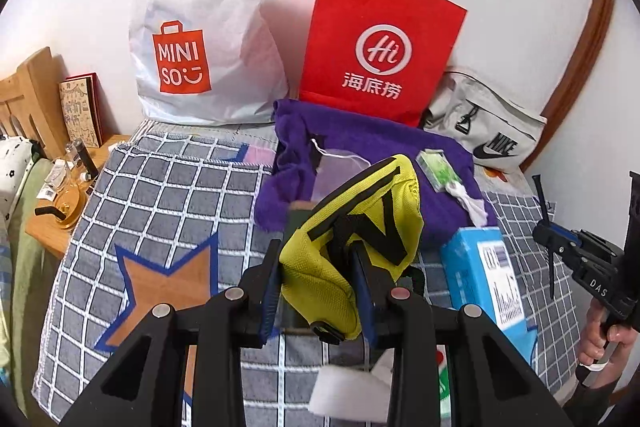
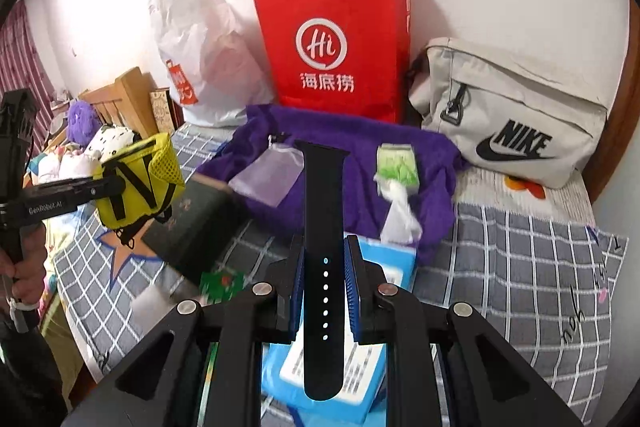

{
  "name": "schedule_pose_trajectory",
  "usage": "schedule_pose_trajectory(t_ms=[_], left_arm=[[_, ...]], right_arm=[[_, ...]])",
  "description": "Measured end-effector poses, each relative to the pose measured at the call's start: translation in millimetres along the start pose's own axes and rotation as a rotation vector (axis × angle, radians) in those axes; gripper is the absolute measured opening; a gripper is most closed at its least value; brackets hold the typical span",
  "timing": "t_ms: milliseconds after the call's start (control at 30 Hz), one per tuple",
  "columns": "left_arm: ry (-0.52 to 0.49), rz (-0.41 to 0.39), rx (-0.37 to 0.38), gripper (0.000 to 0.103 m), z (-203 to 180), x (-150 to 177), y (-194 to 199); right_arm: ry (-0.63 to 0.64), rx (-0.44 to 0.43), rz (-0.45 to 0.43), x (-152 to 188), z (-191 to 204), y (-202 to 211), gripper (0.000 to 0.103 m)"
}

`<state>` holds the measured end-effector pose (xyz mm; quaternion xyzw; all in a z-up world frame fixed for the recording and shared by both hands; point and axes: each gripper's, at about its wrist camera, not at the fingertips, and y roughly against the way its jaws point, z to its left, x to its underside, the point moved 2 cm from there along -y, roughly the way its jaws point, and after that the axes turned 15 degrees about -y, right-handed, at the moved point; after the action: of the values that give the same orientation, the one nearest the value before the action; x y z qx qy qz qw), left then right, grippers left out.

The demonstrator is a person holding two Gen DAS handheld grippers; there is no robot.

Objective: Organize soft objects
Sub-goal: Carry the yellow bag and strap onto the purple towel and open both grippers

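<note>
My left gripper (image 1: pixel 318 287) is shut on a yellow pouch with black straps (image 1: pixel 352 223), held above the checked bedcover (image 1: pixel 160 187); the pouch also shows in the right wrist view (image 2: pixel 138 183) at the left. My right gripper (image 2: pixel 325 287) is shut on a black watch strap with holes (image 2: pixel 323 227), held upright over a blue box (image 2: pixel 320 379). A purple towel (image 2: pixel 352 147) lies ahead with a clear mesh pouch (image 2: pixel 268 171) and a green-and-white packet (image 2: pixel 396 167) on it. The right gripper shows at the right edge of the left wrist view (image 1: pixel 580 259).
A white Miniso bag (image 1: pixel 200 27), a red paper bag (image 1: pixel 380 39) and a grey Nike bag (image 2: pixel 512 115) lean against the wall. A dark book (image 2: pixel 196 223) lies on the bed. A wooden bedside table (image 1: pixel 60 195) with small items stands left. A white foam piece (image 1: pixel 352 395) lies near.
</note>
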<state>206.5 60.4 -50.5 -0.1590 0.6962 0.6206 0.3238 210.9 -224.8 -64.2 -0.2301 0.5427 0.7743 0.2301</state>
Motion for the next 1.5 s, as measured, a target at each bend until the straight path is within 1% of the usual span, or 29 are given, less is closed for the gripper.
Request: schedule_pose_trajectory(t_ms=[267,367,533,733,967,1067,1200,1267,1500], left_arm=[[0.003,0.009,-0.020,0.031,7.1,-24.7,-20.1],[0.011,0.014,-0.022,0.031,10.9,-34.2,-29.0],[0.007,0.017,-0.027,0.031,13.7,-51.3,-41.6],[-0.021,0.013,-0.030,0.031,10.0,-78.2,-59.8],[-0.051,0.047,-0.013,0.031,1.8,-93.5,-93.9],[-0.052,0.069,0.016,0.031,-2.4,-96.3,-109.7],[-0.047,0.092,0.064,0.031,-8.1,-97.3,-126.0],[-0.060,0.103,0.089,0.031,-12.6,-96.2,-133.2],[-0.075,0.160,0.111,0.031,-21.1,-90.1,-161.6]], right_arm=[[-0.007,-0.005,-0.004,-40.4,-3.9,-29.8,0.018],[-0.005,0.000,0.007,-49.8,-3.8,-46.6,0.018],[0.005,-0.008,0.049,-60.3,-2.8,-77.9,0.018],[0.037,-0.013,0.079,-74.4,1.7,-104.9,0.018],[0.050,-0.012,0.125,-72.4,-3.7,-131.4,0.018],[0.036,-0.013,0.152,-69.8,-9.0,-142.8,0.018],[0.046,0.003,0.202,-65.0,-13.7,-156.1,0.018],[0.048,0.007,0.221,-62.6,-16.7,-160.6,0.018],[0.031,0.022,0.260,-60.7,-24.6,-175.4,0.018]])
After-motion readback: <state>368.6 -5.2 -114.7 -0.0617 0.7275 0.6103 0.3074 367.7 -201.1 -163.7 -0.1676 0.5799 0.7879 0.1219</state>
